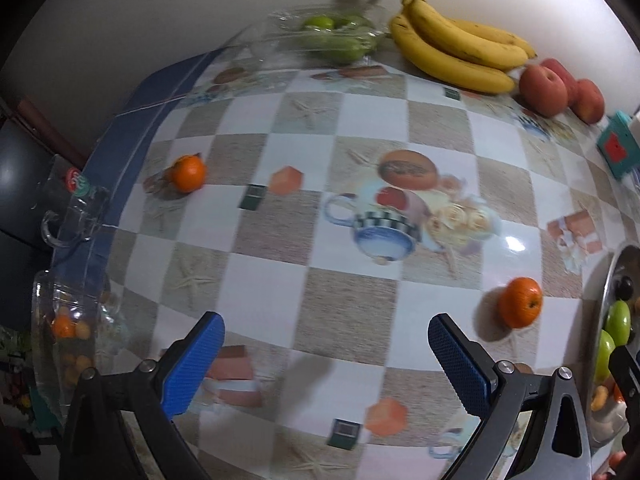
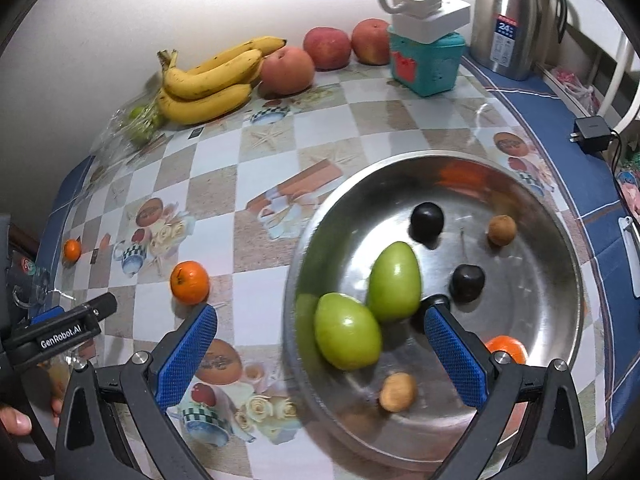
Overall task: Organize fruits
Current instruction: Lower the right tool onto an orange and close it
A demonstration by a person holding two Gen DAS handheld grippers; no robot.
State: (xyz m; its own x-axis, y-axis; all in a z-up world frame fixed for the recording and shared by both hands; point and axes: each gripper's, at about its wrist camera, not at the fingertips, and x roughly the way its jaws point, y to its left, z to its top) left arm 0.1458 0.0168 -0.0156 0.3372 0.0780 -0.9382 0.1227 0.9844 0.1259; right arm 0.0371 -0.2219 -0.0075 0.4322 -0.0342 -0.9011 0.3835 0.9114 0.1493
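Both grippers are seen with the jaws spread wide and nothing between them. The left gripper (image 1: 326, 354) is held above the middle of the table (image 1: 360, 128), which is covered with a checkered oilcloth. The right gripper (image 2: 320, 350) is held over the near rim of the steel dish (image 2: 560, 280), at the right side of the table.

In the dish two green fruits (image 2: 394, 282), two dark plums (image 2: 427, 222), two small brown fruits (image 2: 501, 230) and one mandarin (image 2: 506, 349) are already laid. Two mandarins are not yet collected: the near one (image 1: 520, 302) lies on the cloth just beside the left rim of the dish, and the far one (image 1: 188, 174) lies near the left edge of the table. Bananas (image 1: 452, 40), red apples (image 1: 544, 90) and a bag of green fruits (image 1: 336, 36) are kept along the back edge, at the wall.

The step in hand is judged to be the collecting of the loose mandarins into the dish. For the next move the near mandarin should probably be approached from above, centred between the fingers and pinched gently, because a round fruit can easily be rolled away.
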